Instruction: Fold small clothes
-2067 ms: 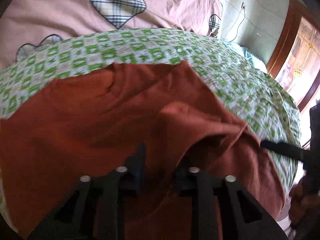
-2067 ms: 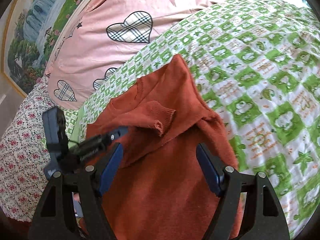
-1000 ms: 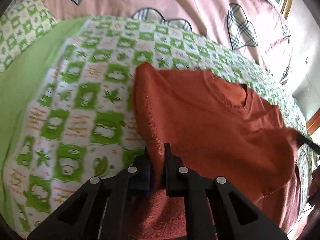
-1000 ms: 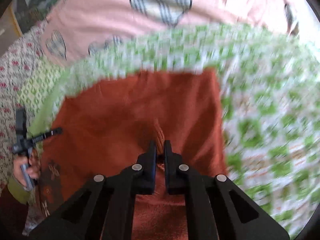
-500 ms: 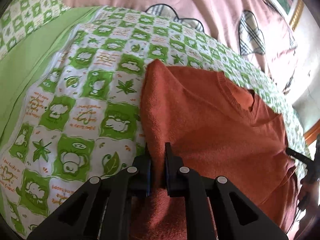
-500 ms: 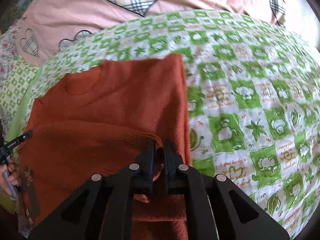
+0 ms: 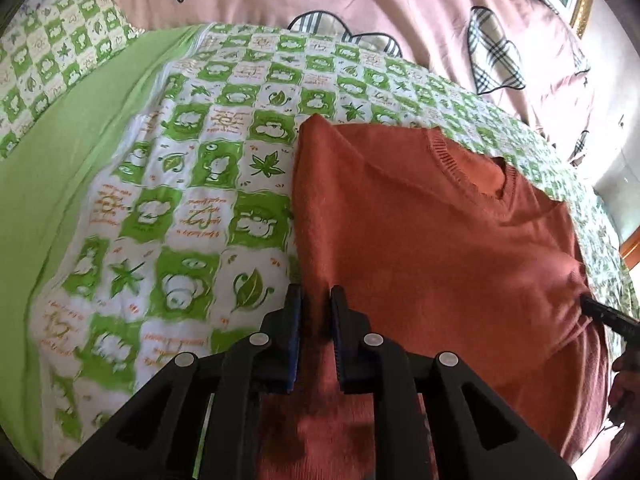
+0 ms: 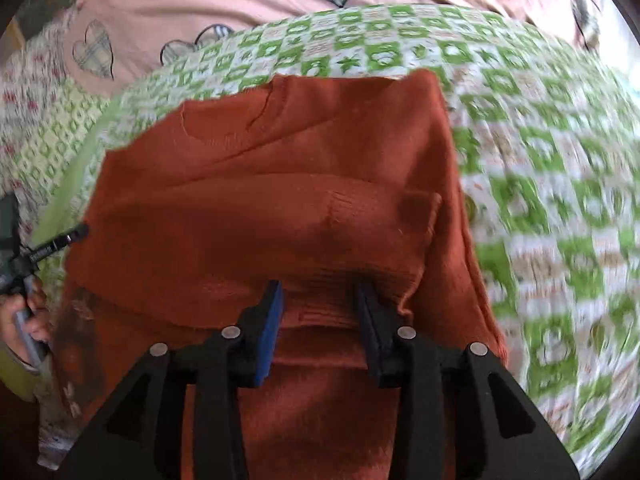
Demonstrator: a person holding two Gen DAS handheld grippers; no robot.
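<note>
A rust-orange knit sweater [image 7: 432, 232] lies on the green-and-white checked bed cover [image 7: 192, 184], neck hole toward the pillows. My left gripper [image 7: 316, 300] is shut on the sweater's left edge. My right gripper [image 8: 320, 292] has its jaws apart over the sweater [image 8: 280, 184], just behind a folded-over sleeve with its ribbed cuff [image 8: 420, 216]; nothing is held in it. The left gripper's tip [image 8: 76, 234] shows at the sweater's left edge in the right wrist view, and the right gripper's tip [image 7: 600, 312] shows at the right edge in the left wrist view.
A pink quilt with plaid hearts [image 7: 360, 4] lies behind the sweater. A plain green sheet [image 7: 60, 152] runs along the left. A checked pillow [image 7: 48, 48] is at far left. A wall and wooden door frame [image 7: 628, 248] are at right.
My right gripper has opened and let go of the sleeve cuff, which now lies folded across the sweater. My left gripper stays shut on the left edge.
</note>
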